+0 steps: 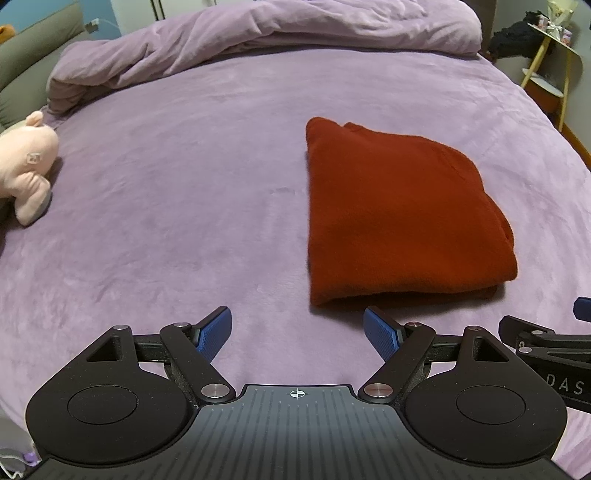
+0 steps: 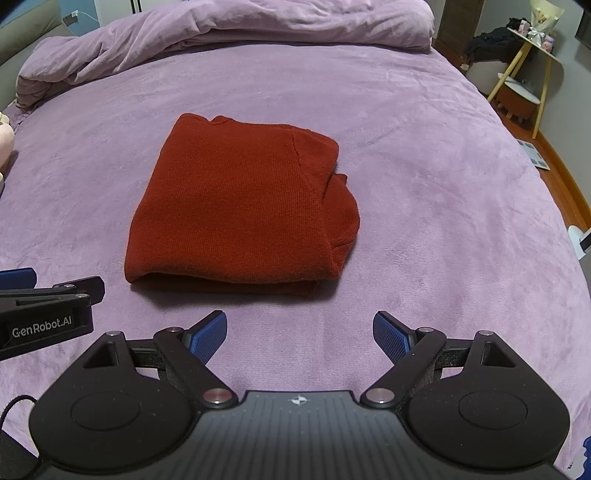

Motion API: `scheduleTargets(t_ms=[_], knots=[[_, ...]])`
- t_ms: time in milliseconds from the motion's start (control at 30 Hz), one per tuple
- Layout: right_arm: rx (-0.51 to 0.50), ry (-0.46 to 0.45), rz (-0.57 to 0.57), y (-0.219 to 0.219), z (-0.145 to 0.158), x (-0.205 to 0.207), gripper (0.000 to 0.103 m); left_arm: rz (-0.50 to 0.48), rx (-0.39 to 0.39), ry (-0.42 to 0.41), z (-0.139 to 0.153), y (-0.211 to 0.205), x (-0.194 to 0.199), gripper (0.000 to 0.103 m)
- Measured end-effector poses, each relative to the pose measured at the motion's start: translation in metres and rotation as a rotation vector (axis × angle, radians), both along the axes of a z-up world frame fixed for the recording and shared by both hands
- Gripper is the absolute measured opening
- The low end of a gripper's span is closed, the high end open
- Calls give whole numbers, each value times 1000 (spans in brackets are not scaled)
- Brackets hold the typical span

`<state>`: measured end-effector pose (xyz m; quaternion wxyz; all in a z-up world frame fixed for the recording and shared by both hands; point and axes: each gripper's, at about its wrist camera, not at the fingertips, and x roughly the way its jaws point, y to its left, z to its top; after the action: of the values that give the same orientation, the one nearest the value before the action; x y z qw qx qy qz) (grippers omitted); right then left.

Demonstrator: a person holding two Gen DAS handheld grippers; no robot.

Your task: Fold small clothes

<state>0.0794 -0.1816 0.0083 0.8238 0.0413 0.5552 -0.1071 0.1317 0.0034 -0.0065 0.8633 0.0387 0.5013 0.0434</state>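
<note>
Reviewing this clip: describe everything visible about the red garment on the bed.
The red garment is a rust-red knit, apparently a small sweater, folded into a thick, roughly rectangular bundle. Its layered edges show along the near side and at the right, where a ribbed part bulges out. It lies flat on the purple bedspread, touching nothing else. Both open grippers, left gripper and right gripper, hover short of its near edge.

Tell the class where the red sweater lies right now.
The red sweater lies folded on the purple bedsheet, just ahead of both open tongs, with the bunched duvet beyond it; in the left view it sits right of centre.
</note>
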Motion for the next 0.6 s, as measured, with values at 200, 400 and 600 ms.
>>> scheduleTargets(t_ms=[200,400,600], knots=[[1,-4,4,-1,-1,0,87,-4,-12,3,0,0,0,84],[-1,-3,7,-1,-1,0,87,-6,-14,4,-1,-1,0,84],[-2,-4,7,-1,-1,-1,87,-8,-28,9,-2,0,0,84]])
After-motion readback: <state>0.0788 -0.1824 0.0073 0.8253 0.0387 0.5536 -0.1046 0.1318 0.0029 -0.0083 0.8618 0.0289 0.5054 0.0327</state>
